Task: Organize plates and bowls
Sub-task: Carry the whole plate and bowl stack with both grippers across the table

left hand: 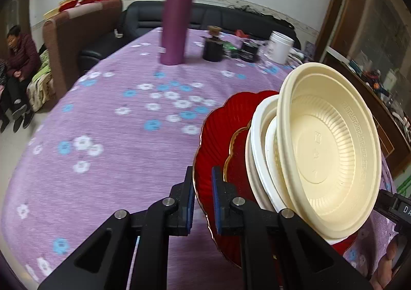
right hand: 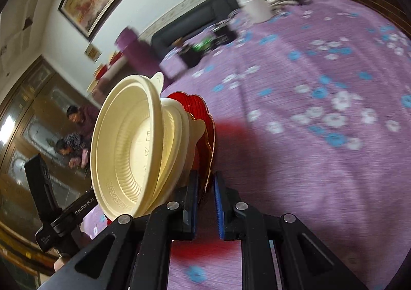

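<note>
the left gripper [left hand: 203, 202] points down at a slant over the purple flowered tablecloth [left hand: 108, 130], its blue-padded jaws nearly together and pinching the rim of the large red plate [left hand: 218, 130]. the right gripper [right hand: 206, 202] slants down likewise and clamps the opposite rim of the same red plate [right hand: 203, 110], jaws just as narrow. the plate is held between the two tools, tipped steeply on edge above the cloth, casting a red glow on the fabric below it.

on the red plate sits a smaller red plate with a gold rim [left hand: 236, 159], then a white bowl [left hand: 257, 151], and against that a cream bowl [left hand: 331, 146] with a ribbed inside and a key-pattern band, its mouth facing away from the plate. the whole stack leans with the plate. in the right wrist view the cream bowl [right hand: 125, 146] fills the space beside the plate, and the body of the other tool shows beyond it, with a bit of a hand at the lower edge.

beyond the red plate, well apart on the far side of the table, stand a purple flask [left hand: 178, 20], a black jar [left hand: 213, 48], another dark container [left hand: 249, 51] and a white tub [left hand: 280, 47]. past them a dark sofa [left hand: 159, 17] lines the wall. far from the plate, a seated person [left hand: 18, 58] is at the room's edge. both views are blurred.
</note>
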`<state>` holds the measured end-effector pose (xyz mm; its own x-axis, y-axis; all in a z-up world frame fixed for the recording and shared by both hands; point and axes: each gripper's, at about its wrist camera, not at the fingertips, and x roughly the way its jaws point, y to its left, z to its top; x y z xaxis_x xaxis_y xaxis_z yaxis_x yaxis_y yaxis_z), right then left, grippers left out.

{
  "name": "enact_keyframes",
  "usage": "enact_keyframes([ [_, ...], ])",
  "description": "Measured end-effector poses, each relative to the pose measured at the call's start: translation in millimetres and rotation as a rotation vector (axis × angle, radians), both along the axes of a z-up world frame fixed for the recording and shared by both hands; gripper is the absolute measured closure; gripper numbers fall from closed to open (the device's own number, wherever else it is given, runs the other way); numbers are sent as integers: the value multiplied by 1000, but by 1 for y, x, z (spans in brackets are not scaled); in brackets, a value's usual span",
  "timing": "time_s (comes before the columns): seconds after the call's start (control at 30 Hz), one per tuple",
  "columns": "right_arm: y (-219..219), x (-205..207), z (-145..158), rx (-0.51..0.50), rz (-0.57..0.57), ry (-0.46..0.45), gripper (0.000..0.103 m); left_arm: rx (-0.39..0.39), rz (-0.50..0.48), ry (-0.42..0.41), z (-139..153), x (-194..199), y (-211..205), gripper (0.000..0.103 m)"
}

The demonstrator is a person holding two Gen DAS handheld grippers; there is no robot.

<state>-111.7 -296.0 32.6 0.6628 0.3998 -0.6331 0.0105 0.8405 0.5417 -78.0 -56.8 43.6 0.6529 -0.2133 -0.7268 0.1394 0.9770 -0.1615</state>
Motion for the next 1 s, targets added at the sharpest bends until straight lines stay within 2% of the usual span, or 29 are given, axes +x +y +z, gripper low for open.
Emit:
enact_keyframes([
  [0.17, -31, -11, -5, 3, -87, 5, 90, -2, -33, -2, -9, 8, -30, 93],
  [0.33, -48, -14, -10, -20, -165, -1, 90, 1, -17, -8, -21, 16, -46, 93],
  [0.47, -47, -14, -13, -41, -192, 5, 90, 29, 3, -40, -19, 21, -55, 92],
  [0.7, -45, -15, -16, -69, -219, 0, 90, 8, -2, -26, -22, 24, -54, 90],
  [1.0, -35, -23, -20, -130, -265, -83, 90, 11, 2, -20, -22, 24, -54, 89],
])
